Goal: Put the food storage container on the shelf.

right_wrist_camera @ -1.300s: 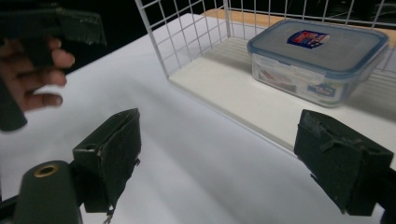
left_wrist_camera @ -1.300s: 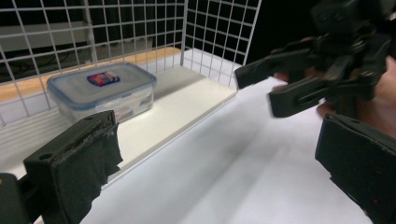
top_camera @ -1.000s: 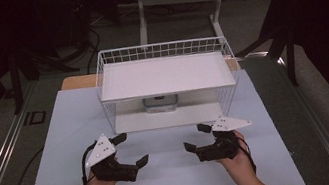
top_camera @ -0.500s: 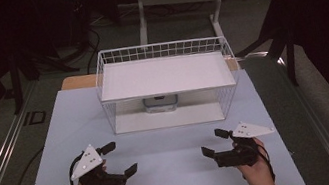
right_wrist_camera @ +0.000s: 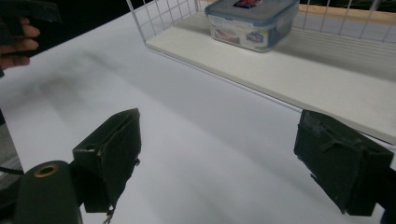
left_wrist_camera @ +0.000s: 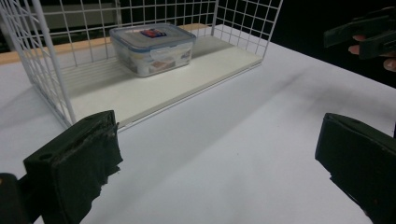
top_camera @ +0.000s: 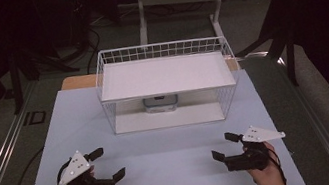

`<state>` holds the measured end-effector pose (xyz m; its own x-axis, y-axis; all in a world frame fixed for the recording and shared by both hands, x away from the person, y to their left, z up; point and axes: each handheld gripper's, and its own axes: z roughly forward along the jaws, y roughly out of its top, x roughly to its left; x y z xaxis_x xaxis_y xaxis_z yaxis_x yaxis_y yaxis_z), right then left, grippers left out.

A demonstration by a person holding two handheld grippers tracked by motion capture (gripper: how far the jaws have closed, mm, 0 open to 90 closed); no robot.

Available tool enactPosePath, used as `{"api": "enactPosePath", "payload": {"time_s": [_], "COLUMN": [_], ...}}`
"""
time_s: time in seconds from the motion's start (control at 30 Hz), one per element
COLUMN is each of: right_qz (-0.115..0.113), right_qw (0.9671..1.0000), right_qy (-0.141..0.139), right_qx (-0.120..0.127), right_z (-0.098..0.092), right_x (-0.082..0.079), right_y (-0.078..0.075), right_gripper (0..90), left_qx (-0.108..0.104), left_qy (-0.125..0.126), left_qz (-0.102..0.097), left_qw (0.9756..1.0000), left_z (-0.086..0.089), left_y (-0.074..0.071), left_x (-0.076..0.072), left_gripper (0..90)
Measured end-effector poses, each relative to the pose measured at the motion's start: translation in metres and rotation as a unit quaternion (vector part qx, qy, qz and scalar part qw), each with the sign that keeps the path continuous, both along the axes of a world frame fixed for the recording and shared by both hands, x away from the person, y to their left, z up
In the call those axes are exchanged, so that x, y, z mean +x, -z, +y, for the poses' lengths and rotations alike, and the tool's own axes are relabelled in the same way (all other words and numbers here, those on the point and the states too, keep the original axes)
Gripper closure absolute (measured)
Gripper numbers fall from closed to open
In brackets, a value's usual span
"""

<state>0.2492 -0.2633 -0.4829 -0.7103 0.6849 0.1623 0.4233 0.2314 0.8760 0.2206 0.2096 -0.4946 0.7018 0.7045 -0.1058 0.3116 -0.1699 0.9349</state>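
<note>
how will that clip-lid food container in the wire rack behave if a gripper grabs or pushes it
The food container looks like rigid clear plastic, so probably stiff, though smooth and maybe slippery between pads. Low, wide and flat-bottomed, it should slide on the rack's bottom shelf rather than tip. Its weight is hard to judge; contents are unclear.

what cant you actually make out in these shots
- Container: in the high view the rack's upper shelf covers most of it.
- Container's contents: left gripper view, the cloudy walls and label hide them.
- Lid label: right gripper view, cut off by the top edge.
- Room behind the wire rack: high view, too dark.
</note>
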Motion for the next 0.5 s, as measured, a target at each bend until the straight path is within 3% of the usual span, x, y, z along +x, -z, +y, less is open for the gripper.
{"api": "enactPosePath", "payload": {"time_s": [0.13, 0.23, 0.5], "right_qz": [-0.005, -0.001, -0.010], "right_qw": [1.0000, 0.9999, 0.9998], "right_qy": [0.000, 0.009, -0.008], "right_qx": [-0.001, 0.012, 0.013], "right_z": [-0.007, -0.012, -0.015], "right_x": [-0.001, 0.000, 0.003], "right_y": [0.004, 0.008, 0.015], "right_gripper": [14.9, 14.9, 14.9], "left_qx": [-0.009, -0.014, -0.019], "left_qy": [-0.002, -0.003, 0.011], "left_qz": [0.000, 0.002, 0.000], "left_qw": [1.0000, 0.9999, 0.9998], "left_z": [0.004, 0.004, 0.002], "left_y": [0.003, 0.005, 0.008], "left_x": [0.000, 0.000, 0.003], "left_gripper": [0.7, 0.7, 0.7]}}
